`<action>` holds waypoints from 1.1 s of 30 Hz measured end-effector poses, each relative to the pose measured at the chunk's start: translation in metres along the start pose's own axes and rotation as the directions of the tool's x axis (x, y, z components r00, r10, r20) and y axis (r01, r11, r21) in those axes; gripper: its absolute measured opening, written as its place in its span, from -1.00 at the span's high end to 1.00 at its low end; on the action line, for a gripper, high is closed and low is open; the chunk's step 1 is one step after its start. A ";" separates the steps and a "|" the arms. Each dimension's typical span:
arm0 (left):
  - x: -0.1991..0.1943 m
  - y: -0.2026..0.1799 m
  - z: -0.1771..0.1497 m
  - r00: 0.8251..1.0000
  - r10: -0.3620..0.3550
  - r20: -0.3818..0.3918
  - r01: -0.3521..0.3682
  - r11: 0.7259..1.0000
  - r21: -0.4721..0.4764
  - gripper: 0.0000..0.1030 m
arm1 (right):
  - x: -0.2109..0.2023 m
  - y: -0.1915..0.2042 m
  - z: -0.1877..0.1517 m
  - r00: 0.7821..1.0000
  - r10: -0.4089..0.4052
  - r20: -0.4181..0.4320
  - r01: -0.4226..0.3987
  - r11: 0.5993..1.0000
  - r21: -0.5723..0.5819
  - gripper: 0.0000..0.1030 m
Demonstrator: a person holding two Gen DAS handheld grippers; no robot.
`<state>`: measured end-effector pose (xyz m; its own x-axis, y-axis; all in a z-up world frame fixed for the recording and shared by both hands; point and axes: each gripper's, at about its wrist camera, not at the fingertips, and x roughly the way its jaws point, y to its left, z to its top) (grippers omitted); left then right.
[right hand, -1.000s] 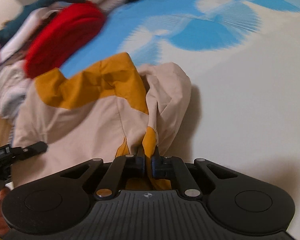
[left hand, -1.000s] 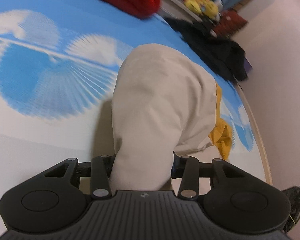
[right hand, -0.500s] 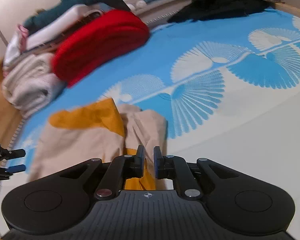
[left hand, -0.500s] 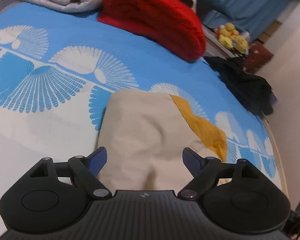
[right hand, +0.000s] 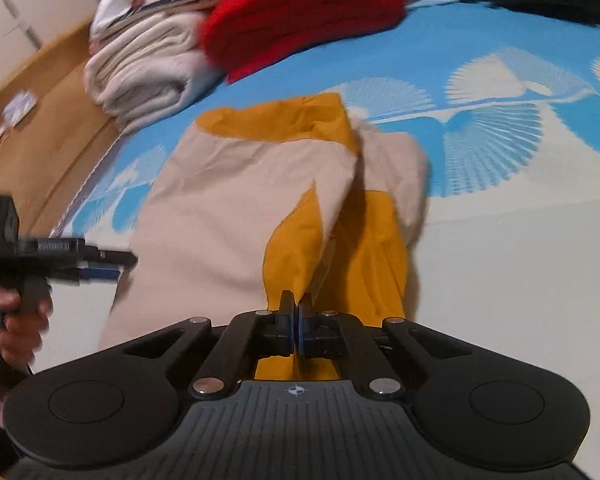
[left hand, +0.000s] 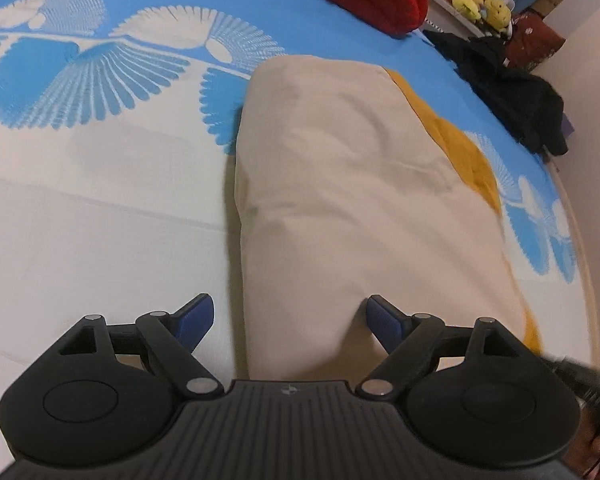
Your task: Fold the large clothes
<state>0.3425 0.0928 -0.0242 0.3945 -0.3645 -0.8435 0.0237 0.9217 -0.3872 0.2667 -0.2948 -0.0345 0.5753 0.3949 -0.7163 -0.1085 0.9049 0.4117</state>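
One beige-and-mustard garment point(left hand: 352, 184) on the bed point(left hand: 80, 240); left claw point(left hand: 288, 314) spread wide, right claw point(right hand: 296, 322) pinching it

A bed sheet point(left hand: 100, 208) printed with blue and white fan shapes covers the bed. At its far side lies a folded red blanket point(right hand: 300, 16), touching a rolled off-white blanket point(right hand: 140, 76) beside it. A heap of black clothing point(left hand: 512, 96) sits at the bed's edge, with yellow plush toys point(left hand: 480, 0) on a ledge beyond. A wooden floor point(right hand: 40, 128) runs alongside the bed.
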 end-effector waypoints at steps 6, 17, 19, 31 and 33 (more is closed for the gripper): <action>0.027 -0.014 -0.001 0.999 -0.032 0.011 0.032 0.999 -0.017 -0.69 | 0.010 -0.012 -0.021 0.983 -0.111 -0.146 0.104 0.993 -0.061 0.99; 0.021 -0.025 -0.027 0.995 -0.006 -0.098 0.026 0.979 0.201 -0.69 | 0.013 -0.014 -0.021 0.972 -0.147 -0.185 0.131 0.987 -0.096 1.00; 0.014 -0.026 -0.046 0.992 0.018 -0.122 0.019 0.957 0.291 -0.69 | 0.010 -0.015 -0.019 0.973 -0.140 -0.184 0.124 0.988 -0.096 1.00; -0.108 -0.042 -0.118 0.950 0.245 0.193 -0.287 0.929 0.233 -0.75 | -0.085 0.035 -0.036 0.890 -0.377 0.255 0.437 0.866 -0.243 0.48; -0.139 -0.054 -0.138 0.931 0.228 0.284 -0.292 0.933 0.208 -0.89 | -0.112 0.049 -0.047 0.868 -0.376 0.324 0.455 0.863 -0.217 0.29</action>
<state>0.1593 0.0750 0.0627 0.6333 -0.0914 -0.7685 0.0980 0.9945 -0.0375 0.1589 -0.2872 0.0390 0.8029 -0.0492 -0.5941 -0.0079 0.9956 -0.0931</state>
